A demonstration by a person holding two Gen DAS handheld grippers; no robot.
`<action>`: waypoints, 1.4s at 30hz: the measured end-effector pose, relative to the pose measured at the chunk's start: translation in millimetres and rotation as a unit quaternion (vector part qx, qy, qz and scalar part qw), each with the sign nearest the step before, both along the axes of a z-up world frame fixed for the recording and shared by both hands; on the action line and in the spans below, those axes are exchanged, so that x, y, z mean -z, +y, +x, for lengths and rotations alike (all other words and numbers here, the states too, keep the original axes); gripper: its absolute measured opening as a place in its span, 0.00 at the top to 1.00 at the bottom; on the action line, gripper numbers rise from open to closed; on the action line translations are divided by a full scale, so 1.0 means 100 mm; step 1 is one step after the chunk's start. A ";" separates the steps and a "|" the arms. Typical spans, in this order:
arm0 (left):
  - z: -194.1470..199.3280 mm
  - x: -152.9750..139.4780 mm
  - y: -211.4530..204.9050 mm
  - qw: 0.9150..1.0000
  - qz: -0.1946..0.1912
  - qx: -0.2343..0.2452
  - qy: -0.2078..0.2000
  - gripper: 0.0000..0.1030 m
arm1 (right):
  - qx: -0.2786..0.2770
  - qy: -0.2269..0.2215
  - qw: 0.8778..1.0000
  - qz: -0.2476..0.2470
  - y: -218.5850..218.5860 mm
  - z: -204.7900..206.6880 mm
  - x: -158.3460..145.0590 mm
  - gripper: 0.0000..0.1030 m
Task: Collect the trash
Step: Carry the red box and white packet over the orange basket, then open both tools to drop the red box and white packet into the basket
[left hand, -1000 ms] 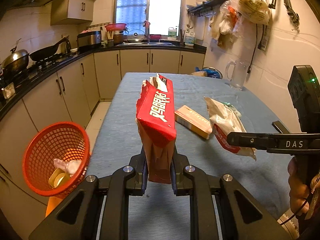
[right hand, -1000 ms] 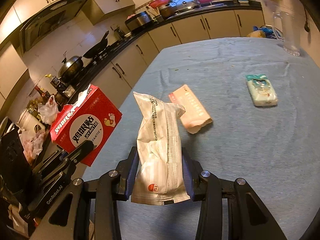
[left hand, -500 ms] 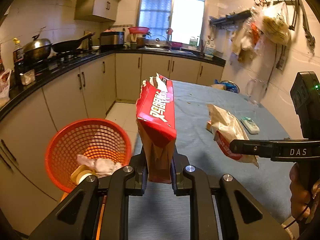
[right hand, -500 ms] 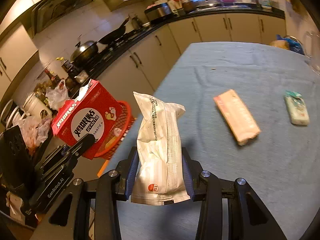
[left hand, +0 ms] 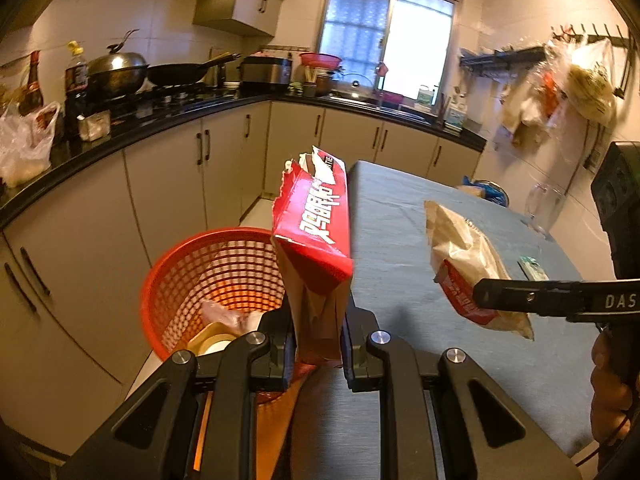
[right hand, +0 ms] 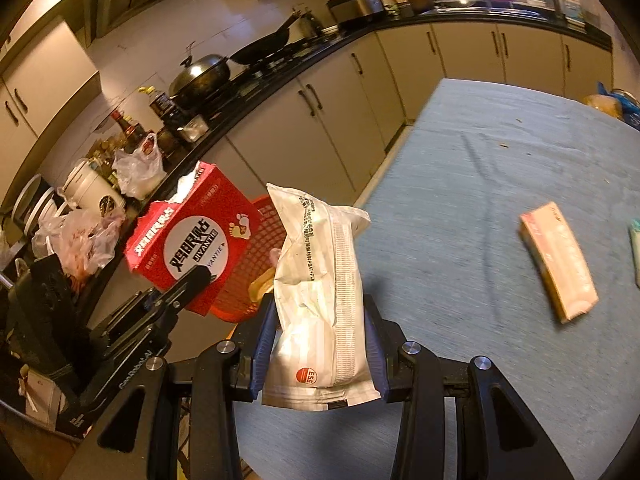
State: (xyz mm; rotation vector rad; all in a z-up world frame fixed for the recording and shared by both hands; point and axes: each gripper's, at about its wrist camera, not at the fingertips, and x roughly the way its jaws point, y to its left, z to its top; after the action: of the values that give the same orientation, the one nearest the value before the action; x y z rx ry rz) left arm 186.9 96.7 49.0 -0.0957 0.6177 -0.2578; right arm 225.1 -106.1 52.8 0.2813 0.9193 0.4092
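Observation:
My left gripper is shut on a torn red cardboard box and holds it upright, just right of the red mesh waste basket beside the table. The basket holds crumpled paper and a tape roll. My right gripper is shut on a white plastic packet, held over the table's left edge. From the right wrist view the red box hangs in front of the basket, left of the packet. In the left wrist view the packet hangs at the right.
The blue-grey table carries a pink flat box and a small pale packet. Cream cabinets with a black counter run along the left, with pans and bottles. A person's hand holds the right gripper.
Both grippers have swung left toward the basket with their loads. The basket now sits nearer the centre of the left wrist view, and the pink box has slid right in the right wrist view.

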 end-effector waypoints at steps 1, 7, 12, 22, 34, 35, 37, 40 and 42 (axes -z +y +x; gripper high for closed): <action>0.02 0.02 0.05 1.000 -0.002 -0.004 0.003 0.83 | -0.002 0.000 1.000 0.000 0.03 0.02 0.00 0.57; 0.10 0.11 0.34 0.999 -0.015 -0.027 0.017 0.83 | -0.019 0.006 1.000 0.008 0.27 0.17 -0.03 0.57; 0.20 0.19 0.53 0.998 -0.028 -0.043 0.029 0.83 | -0.031 0.010 0.999 0.018 0.45 0.33 -0.04 0.57; 0.37 0.38 0.77 0.996 -0.038 -0.062 0.054 0.83 | -0.046 0.042 0.997 0.042 0.76 0.75 0.15 0.57; 0.57 0.48 0.79 0.995 -0.045 -0.065 0.061 0.83 | -0.043 0.085 0.994 0.045 1.02 1.10 0.52 0.55; 0.59 0.48 0.79 0.995 -0.044 -0.063 0.061 0.83 | -0.042 0.087 0.994 0.044 1.01 1.12 0.54 0.54; 0.61 0.49 0.77 0.995 -0.041 -0.062 0.061 0.83 | -0.038 0.089 0.994 0.042 1.01 1.15 0.56 0.53; 0.59 0.49 0.72 0.996 -0.040 -0.059 0.059 0.83 | -0.035 0.092 0.994 0.040 0.99 1.18 0.60 0.53; 0.59 0.48 0.70 0.996 -0.039 -0.060 0.058 0.83 | -0.034 0.089 0.995 0.037 0.99 1.19 0.60 0.52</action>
State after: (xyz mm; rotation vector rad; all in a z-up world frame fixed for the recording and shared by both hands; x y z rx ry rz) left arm 245.6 167.2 0.7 -0.2225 0.7143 -0.1613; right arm 344.3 -7.0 -7.7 0.3596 1.0920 0.4876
